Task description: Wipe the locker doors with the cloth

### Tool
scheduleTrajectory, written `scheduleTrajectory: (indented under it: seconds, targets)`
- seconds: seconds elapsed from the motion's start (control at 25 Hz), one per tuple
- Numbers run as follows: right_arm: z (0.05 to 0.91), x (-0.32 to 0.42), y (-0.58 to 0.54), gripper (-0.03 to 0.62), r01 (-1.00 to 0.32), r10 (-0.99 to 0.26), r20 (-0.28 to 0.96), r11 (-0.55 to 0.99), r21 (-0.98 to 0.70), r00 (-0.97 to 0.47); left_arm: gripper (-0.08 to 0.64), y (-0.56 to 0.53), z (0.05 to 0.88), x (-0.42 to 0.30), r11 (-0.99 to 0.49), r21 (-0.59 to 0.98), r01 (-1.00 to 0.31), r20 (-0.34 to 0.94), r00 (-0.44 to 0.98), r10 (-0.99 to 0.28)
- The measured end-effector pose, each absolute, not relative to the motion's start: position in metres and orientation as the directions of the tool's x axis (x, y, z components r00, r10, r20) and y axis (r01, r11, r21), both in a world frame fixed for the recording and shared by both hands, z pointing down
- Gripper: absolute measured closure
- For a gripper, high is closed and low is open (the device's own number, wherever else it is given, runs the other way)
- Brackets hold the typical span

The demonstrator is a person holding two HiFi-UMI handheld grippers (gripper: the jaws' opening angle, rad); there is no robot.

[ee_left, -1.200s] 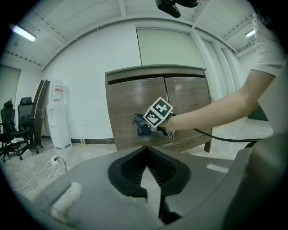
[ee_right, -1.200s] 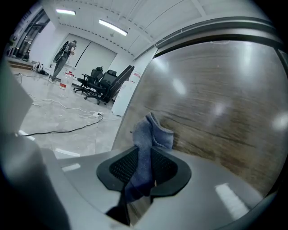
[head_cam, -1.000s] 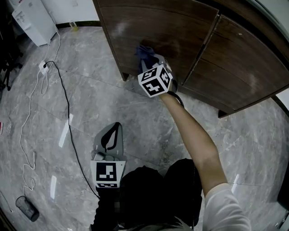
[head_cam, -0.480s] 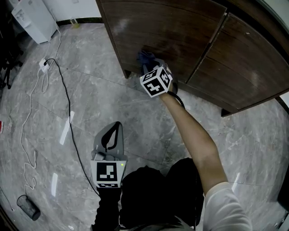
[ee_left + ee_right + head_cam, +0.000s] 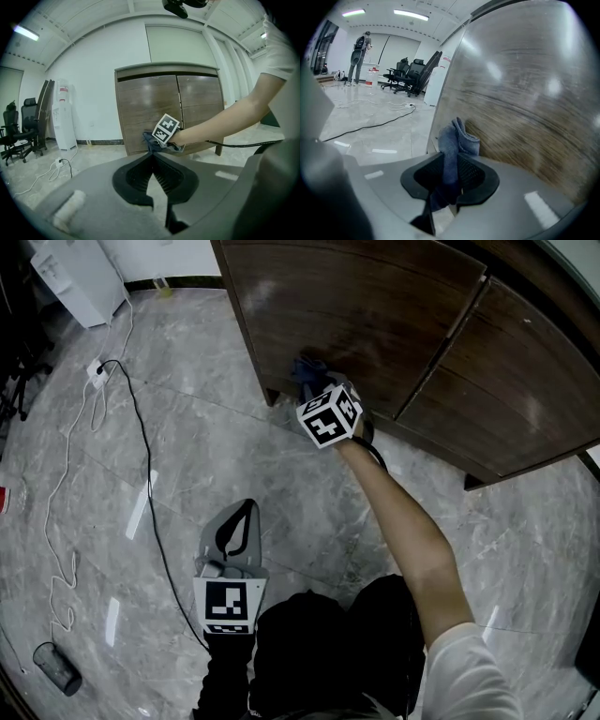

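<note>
A bunched, folded blue-grey fabric cloth (image 5: 457, 138) is sticking up from the right gripper (image 5: 449, 164), whose fingers are clamping it against the dark brown wooden locker door (image 5: 525, 93) near the door's bottom edge. In the head view that gripper is covering most of the cloth. The left gripper (image 5: 152, 157), fingers together, is hanging well away from the door, and the cloth is sitting lower on the door than a second ago.

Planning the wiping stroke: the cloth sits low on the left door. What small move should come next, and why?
Probably slide the right gripper sideways along the lower edge of the left door, toward the right door. Its fingers grip the blue cloth, which meets the door near its bottom left corner, so little surface remains below.
</note>
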State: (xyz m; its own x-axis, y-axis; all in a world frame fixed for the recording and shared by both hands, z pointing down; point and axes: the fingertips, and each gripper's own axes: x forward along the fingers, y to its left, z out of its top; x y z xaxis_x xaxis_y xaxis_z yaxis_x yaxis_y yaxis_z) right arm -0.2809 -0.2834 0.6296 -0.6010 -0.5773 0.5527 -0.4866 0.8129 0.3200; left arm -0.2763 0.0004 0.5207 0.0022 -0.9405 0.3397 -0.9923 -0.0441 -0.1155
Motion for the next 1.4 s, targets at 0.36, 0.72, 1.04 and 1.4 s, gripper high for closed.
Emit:
scheduleTrajectory:
  seconds: [0.36,0.72,1.04,1.4]
  targets:
    - [0.564,-0.292,-0.283,0.499,-0.483,-0.601,0.475,0.799,0.358,-0.643,0.557,-0.001,0.517,-0.272,-0.052,-0.102,-0.993,0.326,0.016,-0.945]
    - [0.498,-0.302,-0.287,0.499,-0.488,-0.631,0.387,0.771,0.410,-0.672,0.557,-0.002,0.513,-0.270,-0.056,-0.096,-0.994,0.317,0.022,-0.948]
    - [0.432,-0.308,-0.287,0.499,-0.498,-0.645,0.313,0.749,0.437,-0.697,0.557,-0.002,0.506,-0.266,-0.062,-0.094,-0.994,0.310,0.030,-0.950]
    - [0.371,-0.320,-0.290,0.499,-0.512,-0.656,0.245,0.727,0.456,-0.713,0.557,0.000,0.498,-0.273,-0.045,-0.099,-0.994,0.295,0.014,-0.956]
